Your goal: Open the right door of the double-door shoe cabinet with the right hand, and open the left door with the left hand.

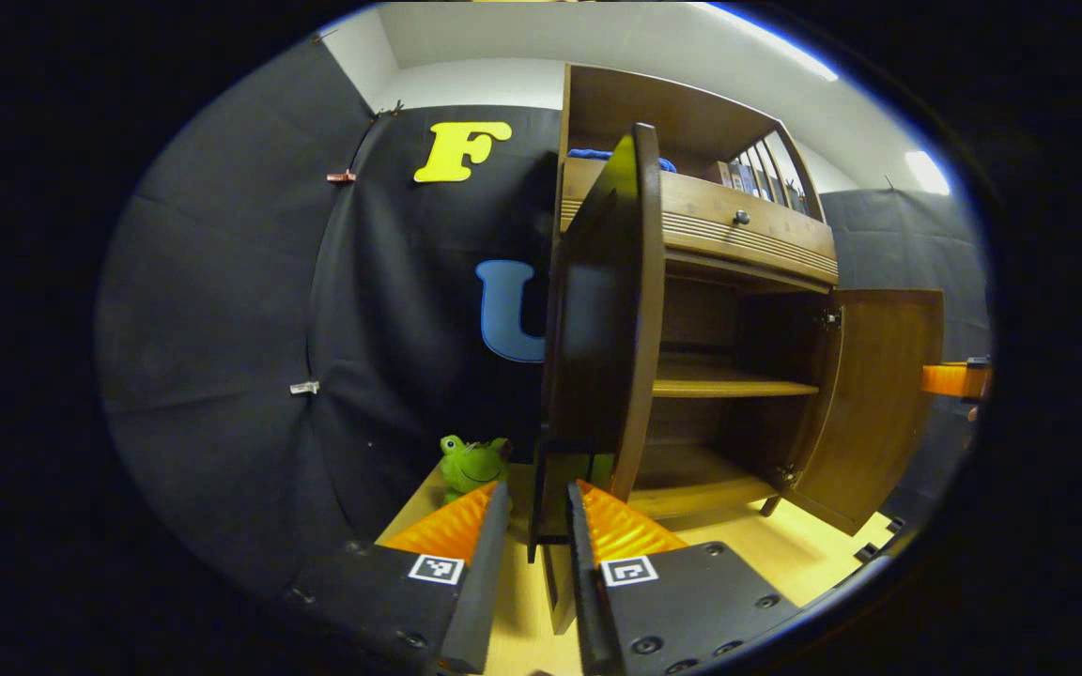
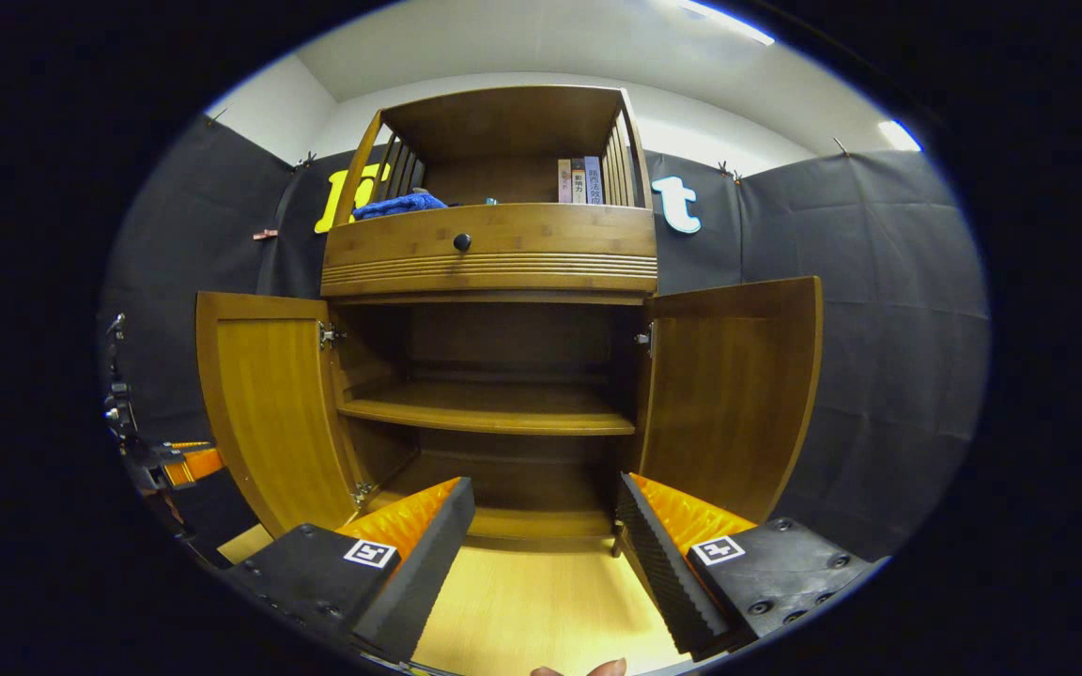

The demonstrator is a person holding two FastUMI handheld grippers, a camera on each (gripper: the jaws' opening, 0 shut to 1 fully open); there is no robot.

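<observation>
The brown wooden shoe cabinet [image 2: 494,253] stands with both doors swung wide. In the right gripper view the left door [image 2: 269,413] and right door [image 2: 738,394] flank bare shelves. My right gripper [image 2: 546,493] is wide open in front of the cabinet's middle, touching nothing. In the left gripper view the left door [image 1: 607,310] stands edge-on. My left gripper [image 1: 539,488] straddles a dark piece at the door's lower edge, with a narrow gap beside one finger. The right door [image 1: 879,404] hangs open beyond, with the right gripper [image 1: 954,380] behind it. The left gripper [image 2: 186,465] peeks out behind the left door.
A green frog toy [image 1: 471,462] sits on the light wood surface [image 2: 522,601] left of the cabinet. The cabinet has a drawer with a round knob [image 2: 462,242], and above it a blue cloth [image 2: 400,205] and books [image 2: 579,180]. Black cloth walls surround the booth.
</observation>
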